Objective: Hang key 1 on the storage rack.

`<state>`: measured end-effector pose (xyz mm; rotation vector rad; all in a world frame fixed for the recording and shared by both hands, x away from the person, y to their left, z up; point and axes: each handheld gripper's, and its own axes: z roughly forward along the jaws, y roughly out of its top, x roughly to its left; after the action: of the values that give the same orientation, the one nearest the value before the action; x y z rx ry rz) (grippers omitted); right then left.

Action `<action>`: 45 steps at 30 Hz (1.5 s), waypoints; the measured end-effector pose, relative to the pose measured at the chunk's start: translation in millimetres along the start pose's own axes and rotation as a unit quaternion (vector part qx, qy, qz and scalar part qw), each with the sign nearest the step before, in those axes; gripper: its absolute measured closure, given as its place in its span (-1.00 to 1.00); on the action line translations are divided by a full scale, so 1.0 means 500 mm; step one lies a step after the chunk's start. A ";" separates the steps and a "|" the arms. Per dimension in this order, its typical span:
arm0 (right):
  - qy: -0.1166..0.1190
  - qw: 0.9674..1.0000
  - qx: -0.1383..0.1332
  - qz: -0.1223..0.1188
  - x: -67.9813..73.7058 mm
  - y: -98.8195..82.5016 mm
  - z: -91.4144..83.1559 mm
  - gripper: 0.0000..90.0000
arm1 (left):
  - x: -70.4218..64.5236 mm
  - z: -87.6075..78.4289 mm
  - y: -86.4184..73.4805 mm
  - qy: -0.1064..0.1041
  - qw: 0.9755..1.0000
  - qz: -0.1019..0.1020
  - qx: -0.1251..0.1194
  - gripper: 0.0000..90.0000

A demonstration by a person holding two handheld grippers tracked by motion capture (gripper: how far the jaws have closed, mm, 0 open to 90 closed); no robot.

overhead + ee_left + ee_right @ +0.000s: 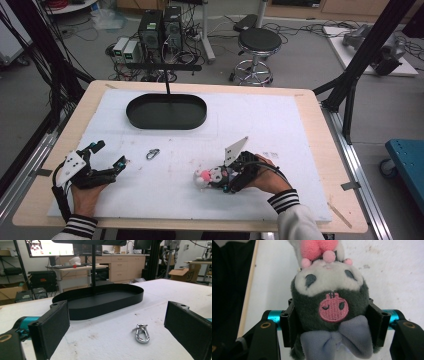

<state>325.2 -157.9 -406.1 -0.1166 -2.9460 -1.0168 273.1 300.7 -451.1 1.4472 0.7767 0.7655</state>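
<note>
At the near edge of the table [310, 107], the right gripper [216, 178] lies low over the white foam mat [260, 125], its jaws clamped on the plush toy [207, 177]. In the right gripper view the two black pads press into the toy's dark grey sides, one on each flank, and the toy [329, 300] lies with its white face, pink pompoms and lavender bow towards the camera. The toy rests on the mat towards the near right, well apart from the tray. On the near left, the left gripper [111, 155] is held just above the mat with its jaws standing wide apart and nothing between them; the left gripper view confirms the gap. Just beyond it, near the middle of the mat, lies a small metal snap hook [152, 154], flat on the foam and untouched; it appears again between the open jaws in the left gripper view [142, 333], farther off. Farther back sits a black oval tray [166, 112] with a low wall; a thin black post rises from its floor, and nothing else lies in it.
</note>
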 end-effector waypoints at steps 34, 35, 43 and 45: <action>-0.035 0.994 -0.091 0.048 -0.014 0.070 -0.049 -0.16 | -0.045 0.116 0.184 -0.235 0.965 0.040 0.111 -0.85; -0.036 0.994 -0.092 0.045 -0.015 0.074 -0.049 -0.16 | -0.048 0.120 0.186 -0.240 0.963 0.043 0.116 -0.85; -0.036 0.993 -0.104 0.041 -0.019 0.109 -0.058 -0.16 | -0.076 0.165 0.211 -0.281 0.949 0.051 0.132 -0.85; -0.038 0.993 -0.104 0.038 -0.019 0.111 -0.059 -0.16 | -0.084 0.173 0.216 -0.290 0.946 0.054 0.137 -0.85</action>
<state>338.8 -133.3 -349.2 -0.2734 -2.8663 -1.3336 323.6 217.1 -344.5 1.8560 0.3555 0.2792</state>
